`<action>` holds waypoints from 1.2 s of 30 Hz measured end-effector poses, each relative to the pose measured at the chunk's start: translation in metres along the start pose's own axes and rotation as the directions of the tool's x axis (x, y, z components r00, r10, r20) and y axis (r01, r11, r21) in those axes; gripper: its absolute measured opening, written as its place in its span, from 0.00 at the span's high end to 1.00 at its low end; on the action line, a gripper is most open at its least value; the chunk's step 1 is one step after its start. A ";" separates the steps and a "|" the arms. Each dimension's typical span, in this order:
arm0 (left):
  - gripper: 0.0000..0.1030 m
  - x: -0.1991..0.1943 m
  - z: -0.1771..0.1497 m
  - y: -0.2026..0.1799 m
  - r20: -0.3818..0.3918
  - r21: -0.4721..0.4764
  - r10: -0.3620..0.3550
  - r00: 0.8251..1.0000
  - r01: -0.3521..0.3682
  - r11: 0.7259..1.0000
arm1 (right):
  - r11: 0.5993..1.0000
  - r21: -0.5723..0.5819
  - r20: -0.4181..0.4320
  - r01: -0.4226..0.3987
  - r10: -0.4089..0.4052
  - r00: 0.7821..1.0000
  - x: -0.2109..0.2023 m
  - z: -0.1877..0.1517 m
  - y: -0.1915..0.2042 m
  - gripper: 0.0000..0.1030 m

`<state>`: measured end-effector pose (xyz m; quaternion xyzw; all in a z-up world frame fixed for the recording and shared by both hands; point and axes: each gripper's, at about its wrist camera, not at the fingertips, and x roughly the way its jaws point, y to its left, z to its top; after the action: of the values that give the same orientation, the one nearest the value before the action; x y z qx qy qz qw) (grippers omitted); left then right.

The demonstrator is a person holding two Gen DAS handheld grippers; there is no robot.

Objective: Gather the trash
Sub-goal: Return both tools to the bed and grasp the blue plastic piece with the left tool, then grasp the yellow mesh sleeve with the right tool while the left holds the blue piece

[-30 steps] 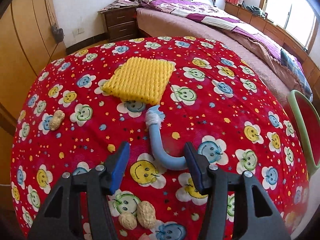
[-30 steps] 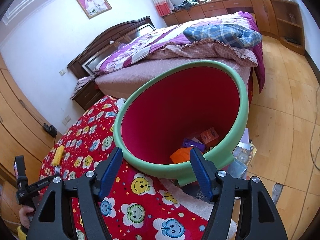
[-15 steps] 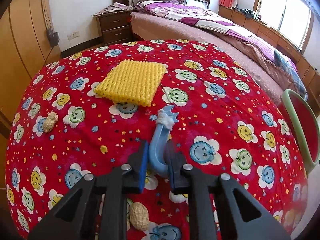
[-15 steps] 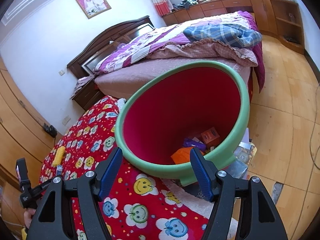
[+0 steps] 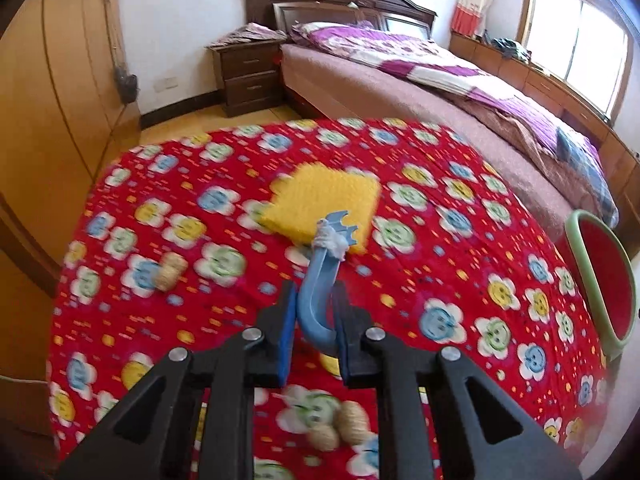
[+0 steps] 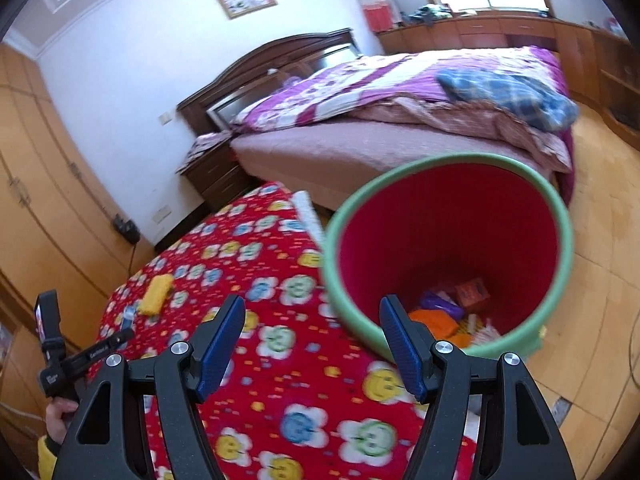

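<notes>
The left gripper (image 5: 314, 334) is clamped on the curved end of the blue plastic hook (image 5: 318, 286), which rises off the desk (image 5: 460, 216) above the yellow sponge (image 5: 324, 196). The right gripper (image 6: 312, 344) stands apart and empty, facing the red bin (image 6: 444, 240) at the desk's edge. Keep the clamp firm and carry the hook level toward the bin. Release only once it hangs inside the green rim (image 6: 330, 276). Peanut shells (image 5: 172, 276) remain on the desk.

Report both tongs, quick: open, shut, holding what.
Left tongs: shut on the curved blue plastic piece, raised off the red cloth.
Right tongs: open, holding nothing.
</notes>
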<state>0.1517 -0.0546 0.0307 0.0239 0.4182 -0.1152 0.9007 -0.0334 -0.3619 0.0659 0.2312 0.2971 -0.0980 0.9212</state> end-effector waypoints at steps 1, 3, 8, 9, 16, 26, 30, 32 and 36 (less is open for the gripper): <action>0.84 -0.002 0.002 0.005 0.004 -0.006 0.009 1.000 -0.009 1.000 | 1.000 -0.009 -0.004 -0.008 0.008 1.000 0.003 0.002 0.006 0.31; 0.83 -0.006 0.010 0.017 0.017 -0.018 0.033 0.999 -0.033 0.999 | 0.999 -0.037 -0.015 -0.030 0.029 0.999 0.010 0.007 0.022 0.31; 0.84 -0.008 0.023 0.041 0.039 -0.040 0.086 0.996 -0.085 0.996 | 0.993 -0.090 -0.038 -0.076 0.073 0.997 0.026 0.018 0.059 0.31; 0.84 -0.006 0.025 0.047 0.038 -0.046 0.096 0.995 -0.094 0.994 | 0.991 -0.103 -0.043 -0.084 0.080 0.996 0.032 0.021 0.069 0.31; 0.84 0.012 0.032 0.081 0.019 -0.101 0.117 0.993 -0.114 0.988 | 0.981 -0.160 -0.083 -0.111 0.098 0.992 0.071 0.025 0.119 0.31; 0.84 0.045 0.034 0.107 0.011 -0.182 0.120 0.993 -0.116 0.976 | 0.966 -0.199 -0.193 -0.167 0.129 0.973 0.142 -0.001 0.167 0.31; 0.84 0.055 0.034 0.110 0.024 -0.206 0.099 0.995 -0.092 0.974 | 0.960 -0.212 -0.234 -0.183 0.132 0.963 0.169 -0.009 0.183 0.31; 0.84 0.060 0.033 0.111 0.023 -0.217 0.091 0.996 -0.084 0.972 | 0.956 -0.220 -0.253 -0.195 0.137 0.958 0.179 -0.013 0.190 0.31; 0.84 0.068 0.030 0.115 0.014 -0.230 0.084 0.996 -0.078 0.970 | 0.948 -0.234 -0.285 -0.214 0.143 0.948 0.202 -0.021 0.204 0.31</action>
<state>0.2433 0.0404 -0.0077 -0.0645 0.4167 -0.0295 0.9063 0.1836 -0.1825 0.0059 0.1444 0.4055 0.0584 0.9007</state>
